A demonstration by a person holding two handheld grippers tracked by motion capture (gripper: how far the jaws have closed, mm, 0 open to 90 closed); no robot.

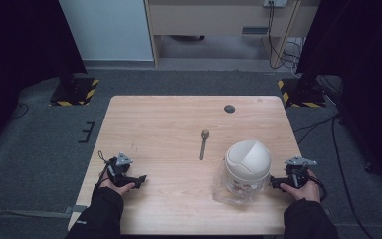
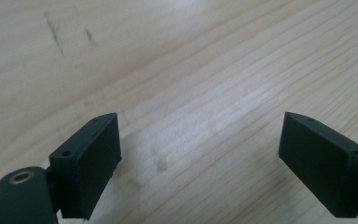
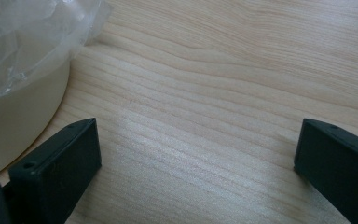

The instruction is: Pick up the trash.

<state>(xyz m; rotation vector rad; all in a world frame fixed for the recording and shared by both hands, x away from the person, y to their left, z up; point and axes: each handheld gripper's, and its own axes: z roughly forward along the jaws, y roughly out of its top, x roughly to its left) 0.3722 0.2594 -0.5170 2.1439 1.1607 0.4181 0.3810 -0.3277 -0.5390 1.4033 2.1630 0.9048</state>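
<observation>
A white domed container [image 1: 247, 162] stands inside a clear plastic bag [image 1: 231, 191] at the right front of the wooden table [image 1: 169, 124]. A metal spoon [image 1: 203, 143] lies just behind and left of it. My left gripper [image 1: 140, 180] rests at the table's front left, open, its jaws wide apart over bare wood [image 2: 200, 135]. My right gripper [image 1: 274, 183] sits at the front right edge, open with nothing between its jaws, pointing at the container. In the right gripper view the container's white wall [image 3: 14, 116] and the crinkled bag [image 3: 32, 32] lie just left of my left jaw.
A small dark round hole [image 1: 229, 108] marks the table's far side. Grey carpet surrounds the table, with yellow-black striped stand bases [image 1: 74, 89] at the far left and far right and cables [image 1: 323, 122] trailing on the right.
</observation>
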